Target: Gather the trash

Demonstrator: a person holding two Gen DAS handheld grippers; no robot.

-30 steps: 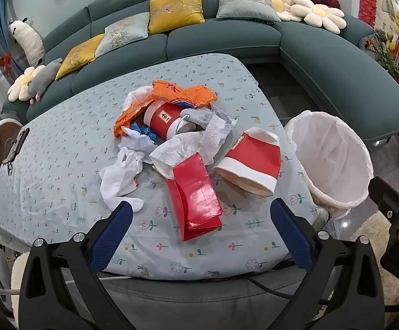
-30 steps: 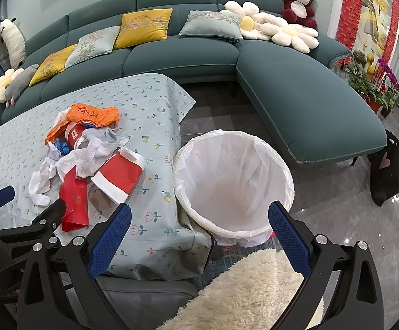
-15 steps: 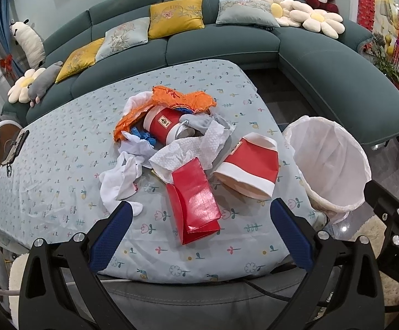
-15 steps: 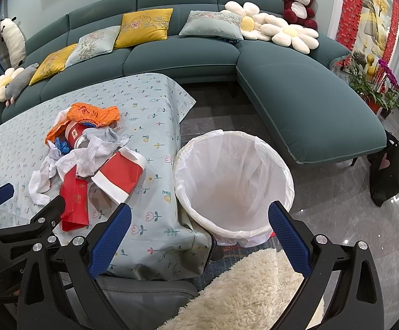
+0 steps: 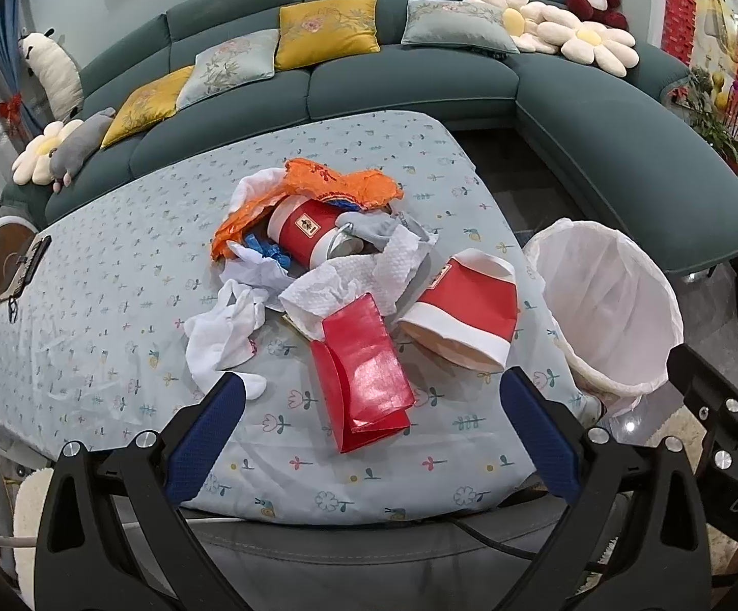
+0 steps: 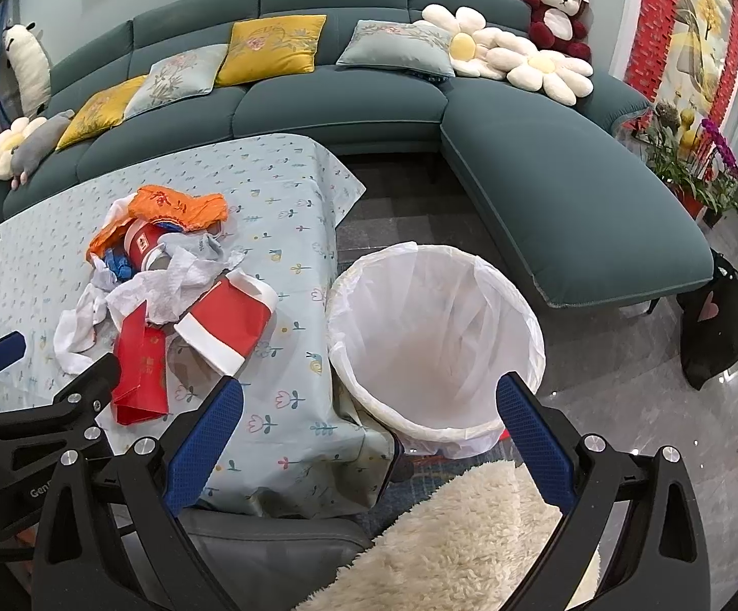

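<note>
A heap of trash lies on the flower-print tablecloth [image 5: 89,315]: a flat red paper bag [image 5: 366,374], a red and white paper tub [image 5: 463,315] on its side, a red canister [image 5: 305,229], white tissue [image 5: 364,280], an orange wrapper [image 5: 338,183] and white cloth [image 5: 226,331]. The heap also shows in the right wrist view, with the red paper bag [image 6: 140,361] nearest. My left gripper [image 5: 369,407] is open and empty, just short of the red bag. My right gripper [image 6: 369,412] is open and empty, hovering by the white-lined bin [image 6: 435,336].
The bin [image 5: 608,305] stands on the floor at the table's right edge. A teal corner sofa [image 6: 547,173] with cushions wraps behind and right. A fluffy cream rug [image 6: 471,534] lies below the right gripper. A dark phone-like object [image 5: 25,265] lies at the table's left edge.
The left gripper's view has shifted slightly; the trash heap now sits a little lower and closer. The right gripper has barely moved. Both stay open.
</note>
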